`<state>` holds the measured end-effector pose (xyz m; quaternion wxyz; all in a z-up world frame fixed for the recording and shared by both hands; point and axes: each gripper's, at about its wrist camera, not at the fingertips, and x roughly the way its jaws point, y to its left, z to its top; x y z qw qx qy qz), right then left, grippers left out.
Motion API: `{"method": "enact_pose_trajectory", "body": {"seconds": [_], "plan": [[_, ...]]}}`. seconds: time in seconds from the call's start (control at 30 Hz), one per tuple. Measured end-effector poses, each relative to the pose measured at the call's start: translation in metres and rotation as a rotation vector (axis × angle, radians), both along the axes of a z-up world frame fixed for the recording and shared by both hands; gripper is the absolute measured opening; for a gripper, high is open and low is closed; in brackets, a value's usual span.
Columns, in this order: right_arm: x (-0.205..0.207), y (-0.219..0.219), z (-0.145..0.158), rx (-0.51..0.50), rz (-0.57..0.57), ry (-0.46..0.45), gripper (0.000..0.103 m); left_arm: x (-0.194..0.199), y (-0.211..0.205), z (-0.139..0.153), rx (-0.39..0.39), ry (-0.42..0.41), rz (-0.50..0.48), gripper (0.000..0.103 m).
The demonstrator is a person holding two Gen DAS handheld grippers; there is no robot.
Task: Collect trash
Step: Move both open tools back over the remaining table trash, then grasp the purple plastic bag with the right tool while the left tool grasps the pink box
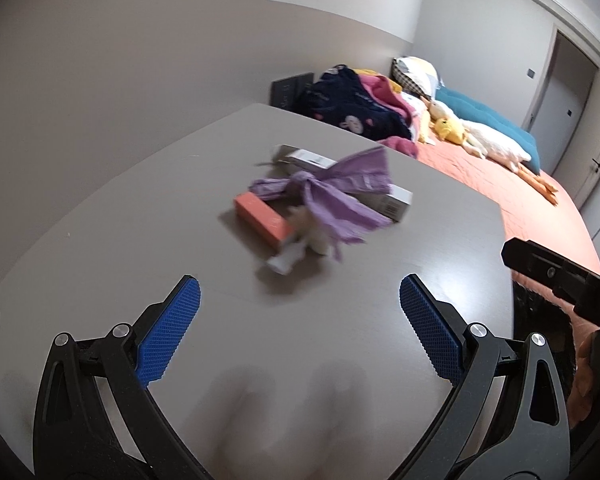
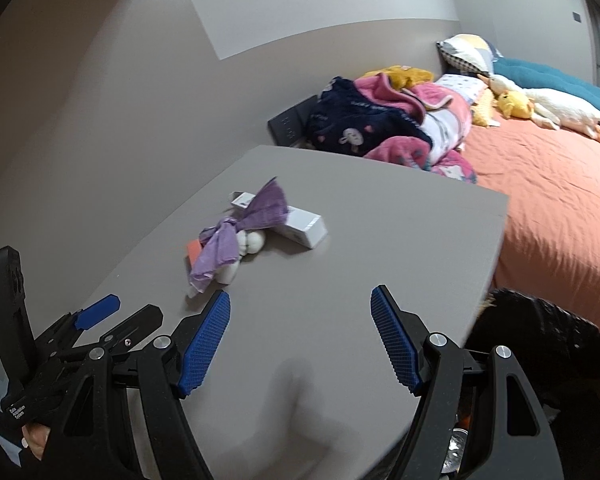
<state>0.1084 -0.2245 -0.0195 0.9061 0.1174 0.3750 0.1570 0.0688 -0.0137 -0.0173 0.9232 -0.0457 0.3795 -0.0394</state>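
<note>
Grey table (image 2: 380, 248), trash pile (image 2: 236, 240), bed (image 2: 548, 184) beyond

– What lies on the counter (image 2: 380, 240)?
– A bag (image 2: 236, 236) draped over two boxes (image 2: 300, 230), a small bottle (image 1: 286, 260) at its near end.
– And beyond?
– The bed (image 2: 560, 208) to the right, a blanket heap (image 2: 388, 120) at its far left, pillows (image 2: 468, 54) farther.

Purple bag (image 2: 236, 240) atop boxes, perhaps tissues.

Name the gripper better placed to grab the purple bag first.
Left, probably. The purple bag lies straight ahead of the open left gripper; from the right gripper, also open, it sits off to the left.
</note>
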Motion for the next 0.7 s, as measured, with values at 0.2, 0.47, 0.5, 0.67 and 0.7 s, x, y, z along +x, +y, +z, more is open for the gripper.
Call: {"method": "enact_pose_trajectory", "body": {"seconds": [0.2, 0.47, 0.5, 0.67, 0.7], "plan": [[0.017, 0.022, -0.008, 0.011, 0.044, 0.013, 0.074, 0.014, 0.019, -0.003, 0.02, 0.005, 0.041, 0.097], [0.038, 0.052, -0.013, 0.039, 0.111, 0.015, 0.074, 0.032, 0.046, -0.007, 0.029, 0.025, 0.104, 0.097], [0.041, 0.056, -0.013, 0.037, 0.121, 0.014, 0.074, 0.034, 0.049, -0.008, 0.028, 0.028, 0.11, 0.097], [0.053, 0.073, -0.018, 0.022, 0.156, 0.023, 0.073, 0.043, 0.059, -0.011, 0.036, 0.041, 0.127, 0.097], [0.056, 0.076, -0.021, 0.02, 0.16, 0.03, 0.072, 0.044, 0.06, -0.011, 0.037, 0.043, 0.129, 0.097]]}}
